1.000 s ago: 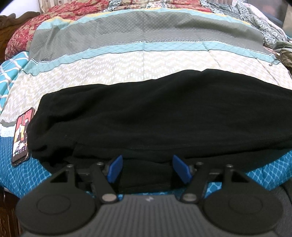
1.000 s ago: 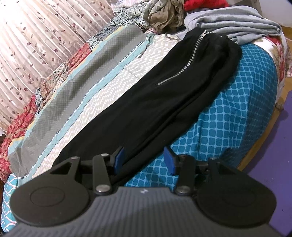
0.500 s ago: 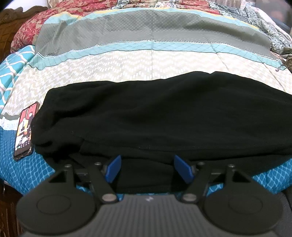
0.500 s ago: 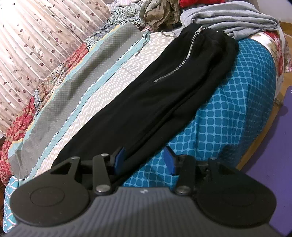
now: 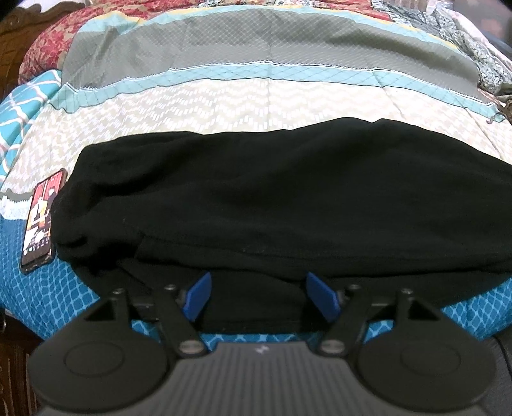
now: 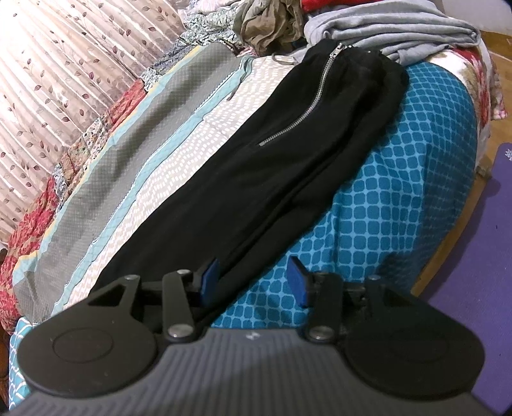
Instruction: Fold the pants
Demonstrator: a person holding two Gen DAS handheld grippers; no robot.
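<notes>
Patterned bedding covers the bed point(image 5: 224, 105) — bands of grey, teal and cream zigzag on top, and a blue sheet with a rounded-square print draped over the near side. Black pants point(image 5: 272, 204) lie stretched lengthwise along the near edge of the bed, doubled so one leg rests on the other, their lower edge spilling slightly over the side. From the right wrist view the pants point(image 6: 288, 153) run away toward the far end, where a silver zipper point(image 6: 307, 105) shows on the upper layer. Beyond that end sit a folded grey garment point(image 6: 393, 35) and a crumpled olive cloth point(image 6: 272, 22).

A phone point(image 5: 40, 220) with a lit screen lies on the bed just beside the pants' left end.

Left tool point(image 5: 259, 296) is spread open, its blue pads on either side of the hanging black fabric — nothing is pinched. Right tool point(image 6: 256, 281) is likewise open, its left pad against the pants' edge and its right pad over the blue sheet.
</notes>
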